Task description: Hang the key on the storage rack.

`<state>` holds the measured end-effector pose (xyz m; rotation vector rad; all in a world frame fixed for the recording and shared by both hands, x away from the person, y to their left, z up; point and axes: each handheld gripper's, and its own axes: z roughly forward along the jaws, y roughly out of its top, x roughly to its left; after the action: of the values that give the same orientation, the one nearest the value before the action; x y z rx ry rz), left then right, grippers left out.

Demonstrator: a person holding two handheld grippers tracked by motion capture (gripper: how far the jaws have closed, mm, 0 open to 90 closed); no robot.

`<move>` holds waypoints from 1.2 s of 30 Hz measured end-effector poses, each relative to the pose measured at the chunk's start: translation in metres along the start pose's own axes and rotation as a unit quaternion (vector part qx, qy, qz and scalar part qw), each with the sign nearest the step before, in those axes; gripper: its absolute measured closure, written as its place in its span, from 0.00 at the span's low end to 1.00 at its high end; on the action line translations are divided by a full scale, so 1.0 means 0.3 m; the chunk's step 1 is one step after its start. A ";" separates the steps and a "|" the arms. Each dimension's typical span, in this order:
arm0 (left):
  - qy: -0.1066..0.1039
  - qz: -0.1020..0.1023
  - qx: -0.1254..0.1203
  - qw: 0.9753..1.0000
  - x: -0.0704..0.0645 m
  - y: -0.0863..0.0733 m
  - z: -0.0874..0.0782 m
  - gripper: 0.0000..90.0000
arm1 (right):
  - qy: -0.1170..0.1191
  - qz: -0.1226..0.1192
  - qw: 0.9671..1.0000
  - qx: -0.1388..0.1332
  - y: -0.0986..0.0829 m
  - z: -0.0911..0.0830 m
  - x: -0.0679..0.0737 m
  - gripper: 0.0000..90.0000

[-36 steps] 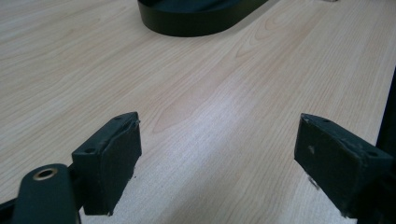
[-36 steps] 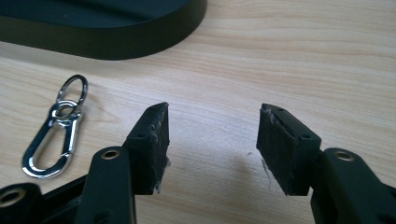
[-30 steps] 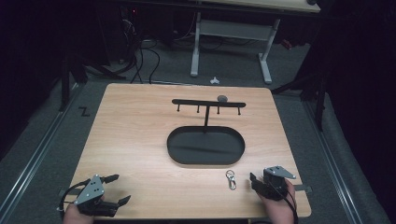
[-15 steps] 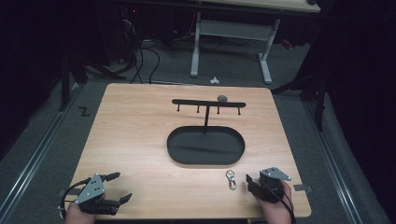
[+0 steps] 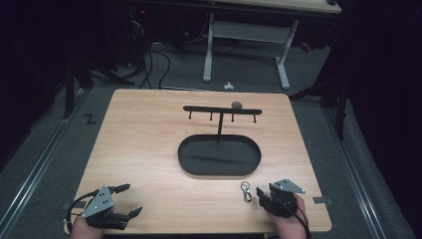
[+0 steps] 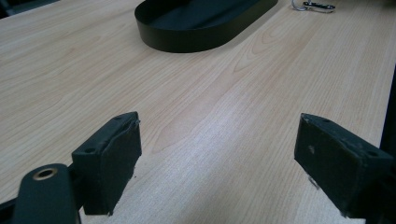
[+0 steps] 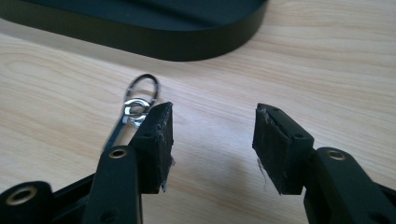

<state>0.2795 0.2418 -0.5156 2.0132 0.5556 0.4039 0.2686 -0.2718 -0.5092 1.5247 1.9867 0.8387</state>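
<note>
A small metal key clip [image 5: 245, 191] lies flat on the wooden table near the front right, just in front of a black oval tray [image 5: 219, 172]. A thin post rises from the tray to a black hook bar [image 5: 221, 109] with a small grey object [image 5: 237, 105] on it. My right gripper [image 5: 263, 196] sits just right of the clip, open and holding nothing. In the right gripper view the clip [image 7: 135, 109] lies beside and partly behind the left jaw of my right gripper [image 7: 212, 135]. My left gripper [image 5: 132, 199] rests at the front left, wide open over bare wood [image 6: 217, 154].
The tray wall [image 6: 196, 39] and the clip [image 6: 314, 5] show far ahead in the left gripper view. Tape marks [image 5: 321, 200] sit at the table's front corners. Beyond the table are floor cables, a white scrap [image 5: 228, 85] and another desk's legs [image 5: 282, 64].
My right gripper has shifted a little to the left, closer to the key clip. The left gripper has hardly moved.
</note>
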 end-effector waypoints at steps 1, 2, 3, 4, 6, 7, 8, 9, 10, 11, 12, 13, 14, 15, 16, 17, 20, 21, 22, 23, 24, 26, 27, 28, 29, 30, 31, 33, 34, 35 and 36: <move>0.000 -0.001 0.000 1.000 0.001 0.000 0.001 0.17 | 0.003 -0.004 1.000 -0.001 0.002 -0.003 0.010 0.52; 0.001 -0.002 0.000 1.000 0.004 0.000 0.001 0.17 | 0.005 -0.009 1.000 -0.004 0.004 -0.006 0.018 0.52; 0.001 -0.004 -0.001 1.000 0.005 0.000 0.001 0.17 | 0.008 -0.009 1.000 -0.005 0.005 -0.011 0.029 0.52; 0.001 -0.005 -0.001 1.000 0.006 0.000 0.001 0.17 | 0.013 -0.013 1.000 -0.007 0.006 -0.014 0.038 0.52; 0.001 -0.005 -0.002 1.000 0.007 0.000 0.001 0.17 | 0.021 -0.020 1.000 -0.009 0.009 -0.021 0.056 0.53; 0.001 -0.005 -0.002 1.000 0.007 0.000 0.001 0.17 | 0.025 -0.023 0.999 -0.009 0.010 -0.025 0.066 0.55; 0.000 -0.006 -0.002 1.000 0.008 0.000 0.003 0.17 | 0.028 -0.028 0.999 -0.009 0.011 -0.027 0.073 0.56; 0.000 -0.006 -0.002 1.000 0.008 0.000 0.003 0.17 | 0.031 -0.031 0.999 -0.010 0.011 -0.030 0.079 0.57; -0.001 -0.007 -0.003 1.000 0.009 0.001 0.005 0.17 | 0.035 -0.030 0.999 -0.009 0.011 -0.031 0.085 0.58; -0.001 -0.007 -0.003 1.000 0.009 0.001 0.005 0.17 | 0.035 -0.030 0.999 -0.009 0.011 -0.031 0.085 0.58; -0.001 -0.005 -0.001 1.000 0.009 0.001 0.008 0.17 | 0.041 -0.031 0.999 -0.007 0.013 -0.029 0.093 0.60; -0.001 -0.005 -0.001 1.000 0.009 0.001 0.010 0.17 | 0.044 -0.031 0.999 -0.006 0.014 -0.028 0.097 0.61; -0.002 -0.005 -0.001 1.000 0.010 0.002 0.011 0.17 | 0.047 -0.035 0.998 -0.005 0.014 -0.027 0.103 0.62; -0.002 -0.005 -0.001 1.000 0.010 0.002 0.011 0.17 | 0.047 -0.035 0.998 -0.005 0.014 -0.027 0.103 0.62; -0.003 -0.004 -0.001 1.000 0.010 0.003 0.011 0.17 | 0.054 -0.044 0.998 0.003 0.010 -0.021 0.118 0.64; -0.003 -0.004 -0.001 1.000 0.010 0.003 0.011 0.17 | 0.054 -0.044 0.998 0.003 0.010 -0.021 0.118 0.64; -0.003 -0.002 -0.001 1.000 0.011 0.006 0.013 0.17 | 0.053 -0.063 0.996 0.025 -0.002 0.000 0.142 0.67; -0.003 -0.003 -0.002 1.000 0.011 0.007 0.014 0.17 | 0.051 -0.067 0.996 0.029 -0.004 0.003 0.145 0.67; -0.004 -0.003 -0.002 1.000 0.011 0.007 0.016 0.17 | 0.049 -0.069 0.996 0.030 -0.005 0.007 0.146 0.67; -0.005 -0.003 -0.001 1.000 0.010 0.008 0.018 0.17 | 0.049 -0.068 0.996 0.033 -0.006 0.011 0.148 0.67; -0.005 -0.002 -0.002 1.000 0.009 0.009 0.020 0.17 | 0.046 -0.070 0.996 0.036 -0.008 0.015 0.149 0.65; -0.007 0.001 -0.001 1.000 0.008 0.010 0.022 0.17 | 0.040 -0.071 0.996 0.037 -0.009 0.022 0.149 0.64; -0.007 0.001 -0.001 1.000 0.008 0.010 0.022 0.17 | 0.041 -0.070 0.996 0.037 -0.009 0.024 0.148 0.63; -0.007 0.001 -0.001 1.000 0.009 0.011 0.023 0.17 | 0.040 -0.069 0.996 0.038 -0.009 0.027 0.147 0.63; -0.007 0.000 -0.002 1.000 0.010 0.011 0.023 0.17 | 0.039 -0.068 0.996 0.042 -0.009 0.030 0.147 0.62; -0.007 -0.001 -0.002 1.000 0.010 0.011 0.023 0.17 | 0.043 -0.066 0.996 0.044 -0.010 0.033 0.147 0.62; -0.007 -0.002 -0.002 1.000 0.009 0.010 0.023 0.17 | 0.044 -0.066 0.996 0.045 -0.010 0.036 0.147 0.61; -0.007 -0.001 -0.002 1.000 0.008 0.009 0.022 0.17 | 0.045 -0.064 0.996 0.046 -0.009 0.038 0.147 0.61; -0.009 -0.001 -0.001 1.000 0.006 0.008 0.020 0.17 | 0.048 -0.064 0.996 0.048 -0.005 0.040 0.149 0.61; -0.009 -0.001 -0.001 1.000 0.006 0.008 0.020 0.17 | 0.051 -0.064 0.995 0.049 -0.005 0.041 0.150 0.60; -0.010 -0.002 -0.001 1.000 0.005 0.007 0.020 0.17 | 0.052 -0.063 0.995 0.050 -0.004 0.041 0.150 0.59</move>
<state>0.2844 0.2373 -0.5165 2.0127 0.5467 0.3818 0.2651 -0.2262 -0.5193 1.4189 2.2057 0.7930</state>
